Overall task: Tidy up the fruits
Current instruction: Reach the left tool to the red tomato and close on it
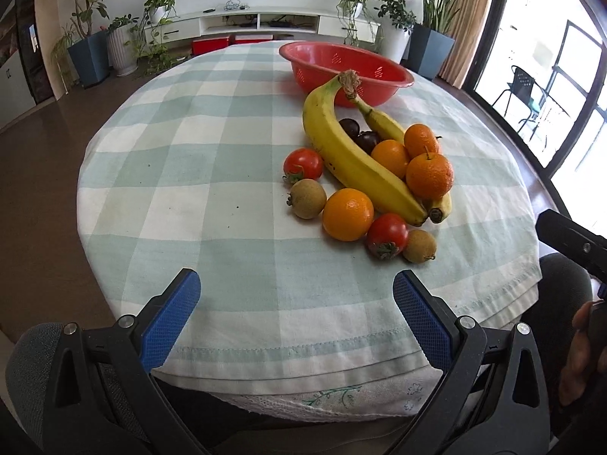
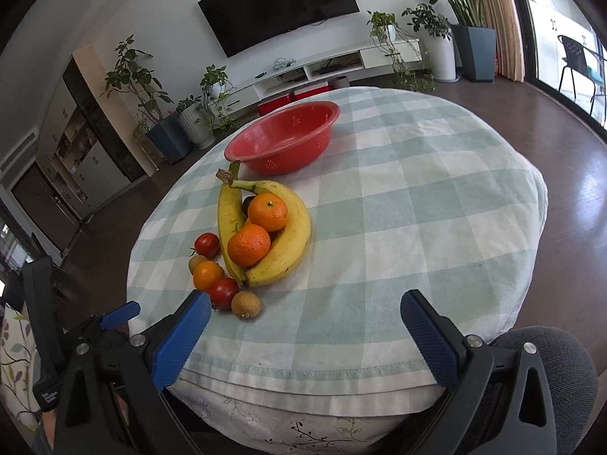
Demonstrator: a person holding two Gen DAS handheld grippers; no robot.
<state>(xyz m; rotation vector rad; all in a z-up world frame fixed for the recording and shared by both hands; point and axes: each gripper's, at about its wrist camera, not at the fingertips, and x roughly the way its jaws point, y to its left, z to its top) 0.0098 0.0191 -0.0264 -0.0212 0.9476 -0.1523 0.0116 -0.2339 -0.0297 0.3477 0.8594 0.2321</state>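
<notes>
A heap of fruit lies on the checked tablecloth [image 1: 197, 189]: two bananas [image 1: 341, 151] [image 2: 284, 242], several oranges [image 1: 348, 214] [image 2: 248, 244], two tomatoes [image 1: 387, 233] [image 2: 224, 292], two small brown fruits [image 1: 308, 198] [image 2: 246, 304] and dark plums [image 1: 366, 140]. A red colander bowl [image 1: 341, 64] [image 2: 284, 140] stands empty behind the heap. My left gripper [image 1: 296, 292] is open and empty at the near table edge, left of the fruit. My right gripper [image 2: 305, 311] is open and empty at the near edge, its left finger [image 2: 182, 337] close to a tomato.
The round table's near edge [image 1: 303, 364] hangs over a chair. The other gripper shows at the right edge in the left wrist view [image 1: 569, 242] and at lower left in the right wrist view [image 2: 117, 314]. Potted plants, a TV unit and dark floor surround the table.
</notes>
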